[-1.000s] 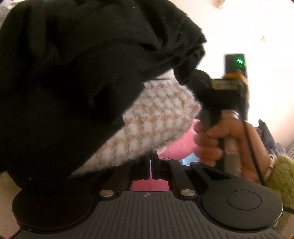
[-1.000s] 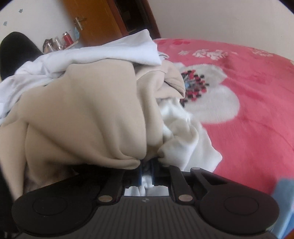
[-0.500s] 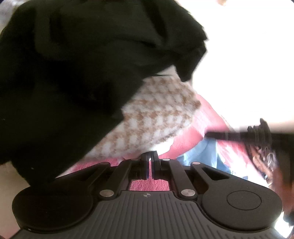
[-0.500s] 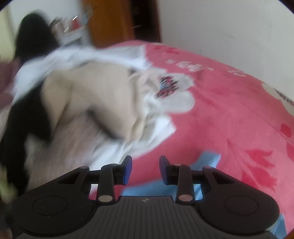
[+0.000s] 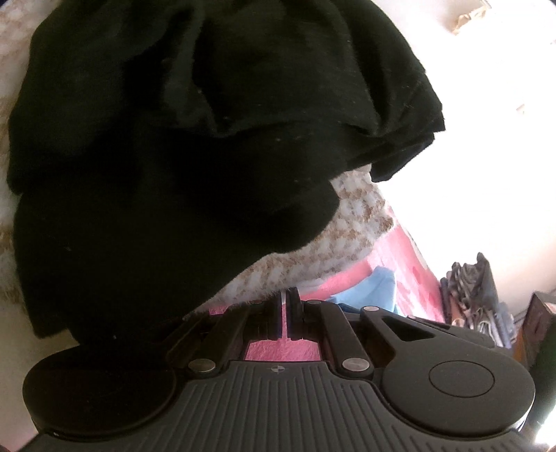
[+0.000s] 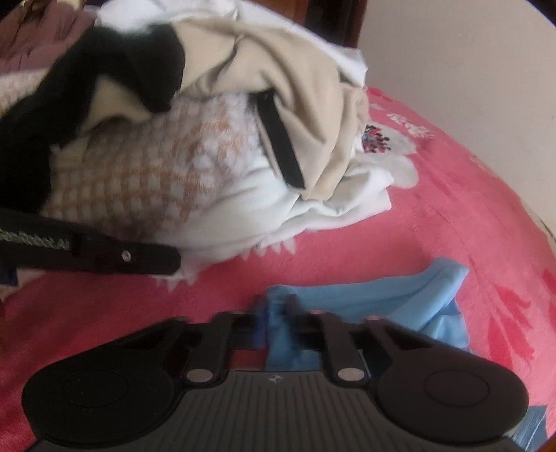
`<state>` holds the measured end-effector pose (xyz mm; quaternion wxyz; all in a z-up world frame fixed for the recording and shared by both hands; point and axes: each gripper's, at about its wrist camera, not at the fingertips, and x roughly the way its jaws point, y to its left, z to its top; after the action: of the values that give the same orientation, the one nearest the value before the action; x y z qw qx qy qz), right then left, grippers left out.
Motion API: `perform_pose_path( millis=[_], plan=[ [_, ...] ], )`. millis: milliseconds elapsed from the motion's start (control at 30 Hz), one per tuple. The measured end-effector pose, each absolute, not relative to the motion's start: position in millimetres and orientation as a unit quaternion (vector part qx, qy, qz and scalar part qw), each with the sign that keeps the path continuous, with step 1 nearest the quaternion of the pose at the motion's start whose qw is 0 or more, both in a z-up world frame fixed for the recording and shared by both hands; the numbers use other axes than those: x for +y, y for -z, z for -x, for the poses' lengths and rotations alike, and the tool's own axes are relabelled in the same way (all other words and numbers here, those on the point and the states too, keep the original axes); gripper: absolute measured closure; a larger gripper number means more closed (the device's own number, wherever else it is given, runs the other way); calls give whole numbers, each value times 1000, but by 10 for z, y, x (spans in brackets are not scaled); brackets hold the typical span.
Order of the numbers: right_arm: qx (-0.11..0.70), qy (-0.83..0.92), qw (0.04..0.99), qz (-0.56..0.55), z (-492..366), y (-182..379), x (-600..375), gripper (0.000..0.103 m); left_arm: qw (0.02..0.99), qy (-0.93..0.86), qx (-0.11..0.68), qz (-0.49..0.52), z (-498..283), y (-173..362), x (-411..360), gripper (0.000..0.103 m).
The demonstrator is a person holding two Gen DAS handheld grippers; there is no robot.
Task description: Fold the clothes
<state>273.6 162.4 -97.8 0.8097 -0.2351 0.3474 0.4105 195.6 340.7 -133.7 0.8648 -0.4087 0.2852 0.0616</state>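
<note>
Blue cloth (image 6: 378, 306) btwn R claw (image 6: 277, 306) (pinched)

Your bed wears a pink blanket (image 6: 434, 222) with a white flower print (image 6: 399, 156) and darker red leaf marks near your right edge. Behind the bed you have a plain pale wall (image 6: 469, 69). At top, a strip of dark wooden door frame (image 6: 351, 21) shows. In your left view, a dark patterned bundle (image 5: 476, 295) sits past the bed edge, blurred.

Light-blue garment (image 6: 399, 299) lies crumpled on the pink bedspread (image 6: 451, 215) — beside a heaped clothes pile (image 6: 194, 146).
</note>
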Motion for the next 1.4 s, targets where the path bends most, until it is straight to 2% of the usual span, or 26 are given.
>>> perform_pose_path(
  millis=[467, 567, 633, 800, 867, 900, 1000, 1167, 1400],
  plan=[
    [322, -500, 763, 254, -2468, 1057, 1828, 97, 865, -59, 282, 412, -1819, 1353, 3421, 97],
    [330, -511, 753, 251, -2452, 1028, 1820, 86, 867, -60, 281, 406, -1792, 1353, 3409, 97],
    [339, -522, 743, 246, -2436, 980, 1796, 68, 871, -60, 280, 400, -1768, 1348, 3392, 97],
    [376, -521, 734, 220, -2564, 635, 1496, 65, 891, -66, 280, 352, -1692, 1300, 3231, 97],
    [389, -497, 752, 190, -2774, 499, 1357, 59, 901, -67, 280, 324, -1668, 1272, 3137, 90],
    [395, -476, 768, 168, -2943, 457, 1301, 53, 906, -67, 279, 310, -1657, 1258, 3090, 87],
    [410, -408, 810, 100, -3450, 332, 1131, 52, 916, -71, 287, 272, -1637, 1255, 2980, 85],
    [451, -324, 832, -9, -4143, 519, 1073, 53, 918, -74, 303, 245, -1587, 1302, 2891, 85],
    [512, -322, 796, -4, -4501, 961, 1350, 55, 917, -74, 305, 245, -1694, 1297, 3217, 85]
  ],
)
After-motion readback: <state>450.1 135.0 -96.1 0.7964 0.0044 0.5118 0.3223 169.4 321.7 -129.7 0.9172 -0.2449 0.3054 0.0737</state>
